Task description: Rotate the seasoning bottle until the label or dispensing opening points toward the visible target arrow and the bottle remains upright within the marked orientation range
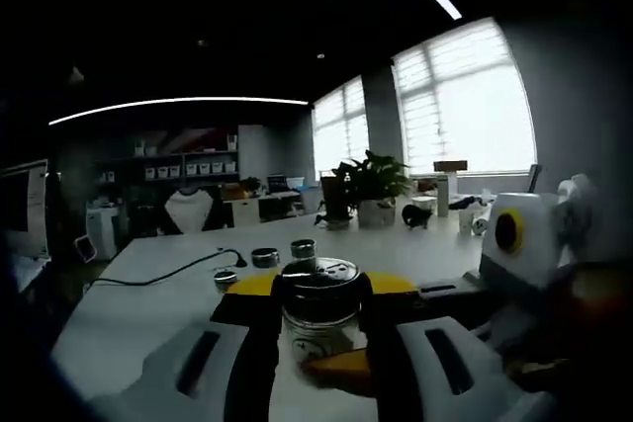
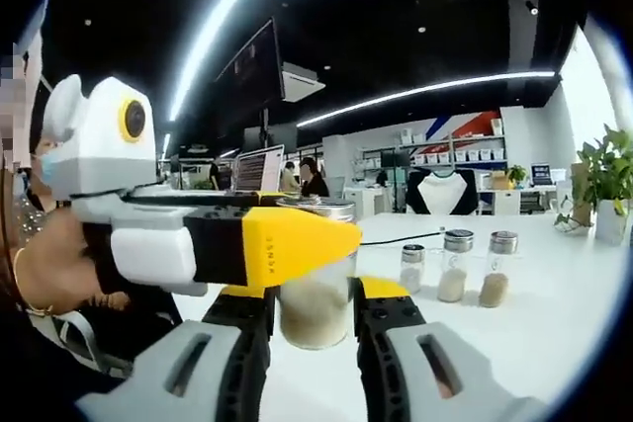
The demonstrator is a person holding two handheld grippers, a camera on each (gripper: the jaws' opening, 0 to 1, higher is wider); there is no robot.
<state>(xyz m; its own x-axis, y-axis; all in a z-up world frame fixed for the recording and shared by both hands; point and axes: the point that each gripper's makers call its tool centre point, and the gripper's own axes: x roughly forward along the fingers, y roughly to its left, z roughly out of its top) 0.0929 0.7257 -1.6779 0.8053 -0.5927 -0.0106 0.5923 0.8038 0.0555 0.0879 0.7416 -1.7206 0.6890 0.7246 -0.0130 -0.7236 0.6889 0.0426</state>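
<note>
Right gripper view has the seasoning bottle [image 2: 316, 294] upright between both grippers, the right gripper [image 2: 314, 335] and left gripper [image 2: 282, 244] each closed on it above the white table [image 2: 554, 313]; three small shaker jars [image 2: 457, 267] stand behind. Left gripper view adds a potted plant [image 1: 373, 188] by bright windows [image 1: 465, 101]; shelves [image 1: 188, 167] line the far wall.

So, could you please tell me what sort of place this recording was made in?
Most likely an open-plan office or showroom: a long white table, wall shelves with boxes, a monitor with a person seated behind it, potted plants by large blinded windows, and strip ceiling lights.
</note>
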